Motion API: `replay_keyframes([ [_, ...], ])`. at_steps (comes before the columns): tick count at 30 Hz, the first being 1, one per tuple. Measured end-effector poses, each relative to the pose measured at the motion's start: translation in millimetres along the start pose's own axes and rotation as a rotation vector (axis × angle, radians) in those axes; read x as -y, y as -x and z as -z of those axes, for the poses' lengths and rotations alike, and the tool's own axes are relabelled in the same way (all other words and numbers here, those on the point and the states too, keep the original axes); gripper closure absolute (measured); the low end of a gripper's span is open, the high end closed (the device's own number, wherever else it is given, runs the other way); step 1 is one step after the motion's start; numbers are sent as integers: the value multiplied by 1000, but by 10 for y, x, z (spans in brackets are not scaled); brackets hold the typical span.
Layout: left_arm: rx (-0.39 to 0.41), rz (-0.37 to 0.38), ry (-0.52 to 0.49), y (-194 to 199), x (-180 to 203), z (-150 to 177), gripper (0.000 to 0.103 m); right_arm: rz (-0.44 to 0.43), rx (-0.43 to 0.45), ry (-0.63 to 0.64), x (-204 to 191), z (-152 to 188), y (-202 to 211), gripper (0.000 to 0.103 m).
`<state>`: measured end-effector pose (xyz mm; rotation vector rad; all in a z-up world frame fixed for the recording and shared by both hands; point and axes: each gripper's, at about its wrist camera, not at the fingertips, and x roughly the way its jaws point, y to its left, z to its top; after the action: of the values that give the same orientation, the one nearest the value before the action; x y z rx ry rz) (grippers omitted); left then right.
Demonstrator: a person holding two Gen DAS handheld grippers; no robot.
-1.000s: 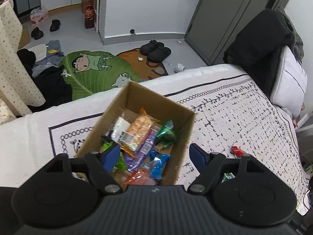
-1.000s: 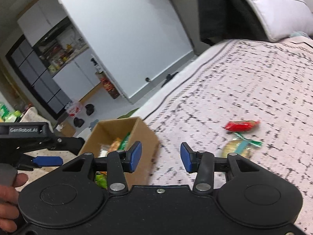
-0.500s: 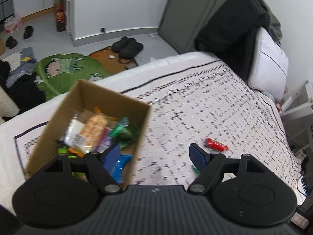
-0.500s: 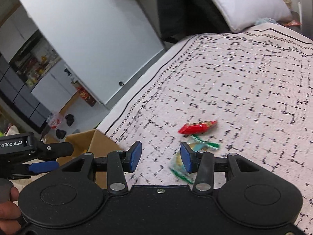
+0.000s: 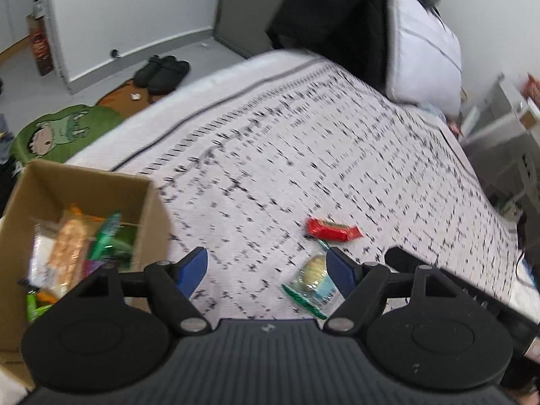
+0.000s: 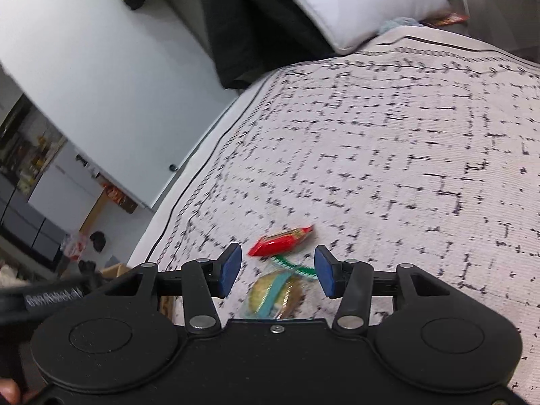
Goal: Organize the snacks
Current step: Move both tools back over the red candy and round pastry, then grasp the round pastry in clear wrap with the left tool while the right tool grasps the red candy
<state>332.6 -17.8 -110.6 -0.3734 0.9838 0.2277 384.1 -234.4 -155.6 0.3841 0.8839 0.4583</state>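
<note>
Snack packs lie ahead: red wrapper [image 6: 281, 241] at twelve o'clock of the right gripper [image 6: 275, 271], long axis crosswise; clear round-cake packet [image 6: 273, 295] nearer. Both grippers, left gripper [image 5: 266, 271] included, empty, unclenched; right jaws just widening.

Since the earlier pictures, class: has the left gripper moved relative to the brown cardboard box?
Yes. The left gripper has swung right, away from the brown cardboard box, toward the red snack wrapper.

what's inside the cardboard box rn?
The cardboard box holds a heap of wrapped snacks: an orange-tan pack, green wrappers, a clear one. Lower layers and the box floor are covered, and the left hand-held gripper hides the near corner.
</note>
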Motion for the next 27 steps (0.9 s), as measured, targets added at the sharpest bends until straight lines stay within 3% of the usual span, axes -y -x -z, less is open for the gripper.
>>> replay_keyframes([
  [9,-44,64,-89,-488,245,161,27,26,-5,-98,221,-15,-112,55],
  [19,-47,154,-127,-872,325,249,27,2,-38,-107,222,49,-399,53],
  [27,-66,170,-143,-1047,283,299,28,-23,-54,-96,178,91,-590,51],
])
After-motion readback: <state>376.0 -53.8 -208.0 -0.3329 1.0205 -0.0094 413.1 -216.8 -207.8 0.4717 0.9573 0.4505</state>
